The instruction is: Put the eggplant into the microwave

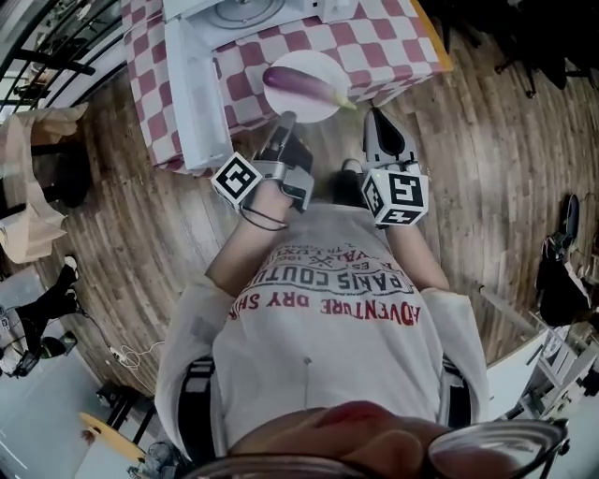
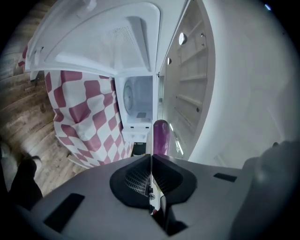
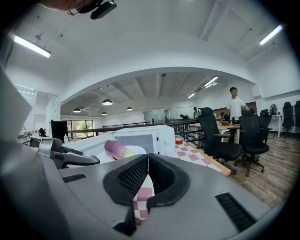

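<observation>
A purple eggplant (image 1: 301,84) (image 2: 161,136) (image 3: 116,149) lies on a white plate (image 1: 318,108) (image 3: 136,151) above the near edge of the checkered table (image 1: 393,47). My left gripper (image 1: 286,117) (image 2: 151,157) is shut on the plate's near rim, which shows as a thin line between its jaws. Just right of the plate, my right gripper (image 1: 372,112) (image 3: 148,155) is shut with nothing in it. Behind the plate stands the white microwave (image 1: 243,11) (image 2: 138,98) (image 3: 150,136). Its door (image 1: 192,94) (image 2: 93,42) is swung open to the left.
The open door juts out over the table's left front corner. A red cup (image 3: 179,140) sits on the cloth right of the microwave. Office chairs (image 3: 220,136) and a standing person (image 3: 236,105) are off to the right. Bags (image 1: 28,196) lie on the wooden floor at left.
</observation>
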Demonstrator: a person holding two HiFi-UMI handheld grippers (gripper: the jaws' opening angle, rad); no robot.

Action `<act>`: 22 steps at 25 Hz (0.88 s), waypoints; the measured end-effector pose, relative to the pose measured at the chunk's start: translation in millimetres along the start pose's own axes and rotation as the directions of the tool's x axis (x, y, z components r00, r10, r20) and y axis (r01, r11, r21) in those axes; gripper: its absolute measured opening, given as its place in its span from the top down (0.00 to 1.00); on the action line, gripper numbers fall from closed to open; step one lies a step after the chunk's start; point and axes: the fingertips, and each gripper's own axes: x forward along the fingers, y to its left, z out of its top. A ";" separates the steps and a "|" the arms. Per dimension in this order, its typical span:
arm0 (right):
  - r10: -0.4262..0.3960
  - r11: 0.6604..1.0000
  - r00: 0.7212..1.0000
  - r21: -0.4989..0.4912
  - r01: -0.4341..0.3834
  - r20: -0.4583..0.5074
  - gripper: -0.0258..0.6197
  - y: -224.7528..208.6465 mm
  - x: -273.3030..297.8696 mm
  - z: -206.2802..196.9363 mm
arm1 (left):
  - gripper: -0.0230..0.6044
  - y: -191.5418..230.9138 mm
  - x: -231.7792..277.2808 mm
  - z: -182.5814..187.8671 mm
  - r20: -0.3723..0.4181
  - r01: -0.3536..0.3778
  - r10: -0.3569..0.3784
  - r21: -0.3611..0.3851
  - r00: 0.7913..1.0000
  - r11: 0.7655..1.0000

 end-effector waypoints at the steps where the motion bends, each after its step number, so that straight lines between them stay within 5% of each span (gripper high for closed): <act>1: 0.020 1.000 1.000 -0.002 -0.020 -0.002 0.92 -3.6 11.0 0.3 | 0.92 1.8 6.7 5.1 0.021 -0.003 0.003 0.006 1.000 1.000; 8: 0.206 0.978 0.978 -0.026 -0.206 -0.015 0.92 -20.9 94.3 14.6 | 0.91 4.4 49.6 38.1 0.207 -0.004 0.005 -0.010 0.978 1.000; 22: 0.507 0.853 0.858 -0.102 -0.513 -0.080 0.92 -45.8 220.2 49.2 | 0.92 2.9 125.8 82.4 0.511 -0.013 0.025 -0.028 0.859 1.000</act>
